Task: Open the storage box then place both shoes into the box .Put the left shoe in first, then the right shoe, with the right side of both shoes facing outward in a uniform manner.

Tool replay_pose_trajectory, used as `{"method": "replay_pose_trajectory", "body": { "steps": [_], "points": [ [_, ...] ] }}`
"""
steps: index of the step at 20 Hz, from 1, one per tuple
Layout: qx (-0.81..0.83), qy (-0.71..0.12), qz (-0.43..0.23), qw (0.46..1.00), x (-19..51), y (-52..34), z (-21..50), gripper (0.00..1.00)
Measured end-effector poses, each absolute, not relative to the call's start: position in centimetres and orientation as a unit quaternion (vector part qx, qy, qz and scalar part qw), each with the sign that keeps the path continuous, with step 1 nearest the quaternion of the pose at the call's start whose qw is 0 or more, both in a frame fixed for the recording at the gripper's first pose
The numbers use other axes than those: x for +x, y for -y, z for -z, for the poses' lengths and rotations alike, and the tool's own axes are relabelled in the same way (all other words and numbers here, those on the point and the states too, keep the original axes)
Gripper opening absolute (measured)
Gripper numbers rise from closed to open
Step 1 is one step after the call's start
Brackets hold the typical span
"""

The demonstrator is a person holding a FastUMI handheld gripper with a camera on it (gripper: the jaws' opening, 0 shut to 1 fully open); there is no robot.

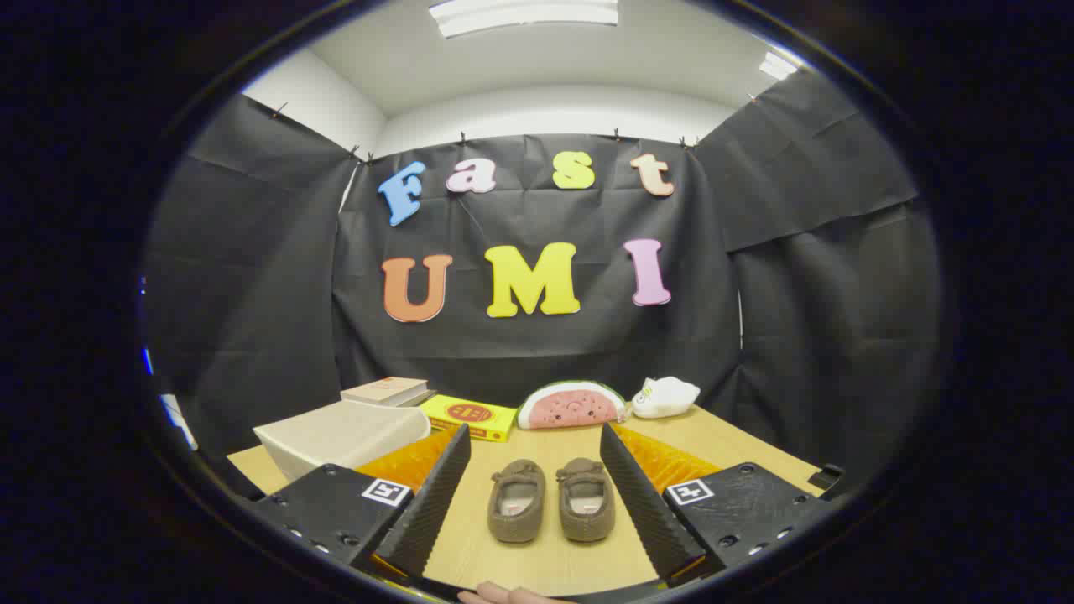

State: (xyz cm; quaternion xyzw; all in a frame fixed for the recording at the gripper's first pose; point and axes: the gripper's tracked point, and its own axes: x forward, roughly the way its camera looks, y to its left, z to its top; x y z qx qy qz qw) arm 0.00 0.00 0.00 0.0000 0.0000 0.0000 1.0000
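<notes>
While the tongs [537, 503] stand wide open and grip nothing, the two shoes [551, 500] lie side by side on the desk [722, 445] between the fingers, apart from both, openings up and toes pointing away toward the watermelon cushion [571, 406]. They look like soft, fuzzy slippers: probably light and floppy, so a pinch across the upper would likely just crumple it; the firmer heel rim or the side wall near the sole seems the better hold, one shoe at a time. Left of the shoes and a little farther back sits the storage box [344, 438], pale, its lid apparently closed, though how it opens I cannot tell. Beyond the box lie a book [386, 390] and a yellow carton [470, 417]; a white plush toy [664, 397] rests right of the cushion. Bare desk surrounds the shoes, giving room to swing left, while the near edge lies just behind them, where a fingertip [503, 595] of a person's hand shows.
</notes>
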Motion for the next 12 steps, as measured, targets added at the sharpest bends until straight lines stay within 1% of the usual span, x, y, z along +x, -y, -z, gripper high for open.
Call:
{"method": "replay_pose_trajectory", "body": {
  "steps": [5, 12],
  "points": [
    [-0.004, 0.0, 0.014, 1.0, -0.1, 0.2, 0.6, 0.95],
    [0.015, -0.014, 0.003, 1.0, 1.1, 0.4, 1.6, 0.95]
  ]
}}
